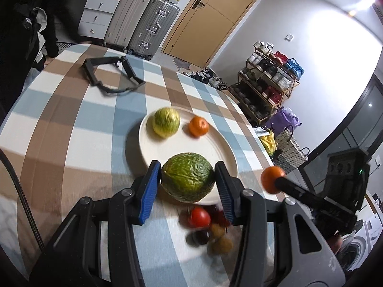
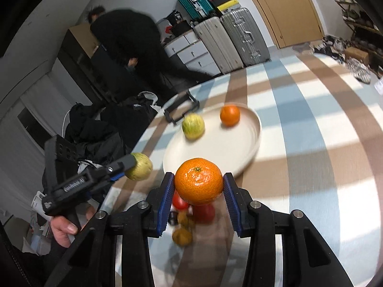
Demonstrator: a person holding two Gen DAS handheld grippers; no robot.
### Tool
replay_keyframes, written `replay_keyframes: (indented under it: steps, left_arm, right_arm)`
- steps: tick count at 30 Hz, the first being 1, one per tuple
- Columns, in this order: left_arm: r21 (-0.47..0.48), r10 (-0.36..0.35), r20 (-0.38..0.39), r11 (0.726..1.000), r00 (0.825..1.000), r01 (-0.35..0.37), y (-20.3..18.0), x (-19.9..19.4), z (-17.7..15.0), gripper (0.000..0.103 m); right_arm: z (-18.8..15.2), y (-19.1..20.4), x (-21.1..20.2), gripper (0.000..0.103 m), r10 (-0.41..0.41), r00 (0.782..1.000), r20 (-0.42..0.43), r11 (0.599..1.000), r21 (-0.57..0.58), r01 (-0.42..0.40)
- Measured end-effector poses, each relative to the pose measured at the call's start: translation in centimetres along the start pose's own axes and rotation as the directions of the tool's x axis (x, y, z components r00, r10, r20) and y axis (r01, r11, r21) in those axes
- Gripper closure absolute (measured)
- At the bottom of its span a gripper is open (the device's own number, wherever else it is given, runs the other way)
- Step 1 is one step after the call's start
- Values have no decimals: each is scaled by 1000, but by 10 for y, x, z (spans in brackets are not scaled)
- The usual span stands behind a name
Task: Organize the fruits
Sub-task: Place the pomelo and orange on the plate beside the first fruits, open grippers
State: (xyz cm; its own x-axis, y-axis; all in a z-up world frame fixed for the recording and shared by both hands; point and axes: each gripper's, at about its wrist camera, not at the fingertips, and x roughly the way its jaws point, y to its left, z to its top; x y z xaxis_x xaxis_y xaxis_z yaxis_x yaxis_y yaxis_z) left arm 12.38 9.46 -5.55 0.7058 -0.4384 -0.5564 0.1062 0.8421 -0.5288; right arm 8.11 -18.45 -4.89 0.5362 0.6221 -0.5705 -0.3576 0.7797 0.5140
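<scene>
Left gripper clamped on green fruit, right gripper gripping mandarin — both above plate.

You have two oranges, one on the single plate. You have two green fruits. Two suitcases stand behind.

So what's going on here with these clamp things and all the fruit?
A person is sorting fruit with a handheld gripper in each hand. The left gripper grips a green fruit; the right gripper grips an orange. Another green fruit and a small orange already sit on the white plate.
</scene>
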Motion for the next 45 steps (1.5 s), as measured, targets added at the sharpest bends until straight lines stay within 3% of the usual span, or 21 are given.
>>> replay_keyframes:
  steps: [11, 17, 29, 45]
  left_arm:
    - [-2, 12, 12, 1000, 1000, -12, 10, 43, 48, 59]
    - [3, 23, -15, 1000, 1000, -23, 17, 66, 55, 59]
    - [36, 42, -77, 999, 996, -40, 25, 93, 43, 59]
    - [35, 61, -103, 998, 993, -57, 31, 107, 42, 59]
  right_arm:
    - [100, 14, 33, 61, 10, 999, 45, 997, -77, -6]
    - [141, 16, 82, 61, -1, 1000, 9, 995, -100, 2]
    - [132, -13, 178, 61, -96, 980, -176, 993, -81, 83]
    - [125, -5, 192, 59, -145, 972, -184, 982, -144, 119]
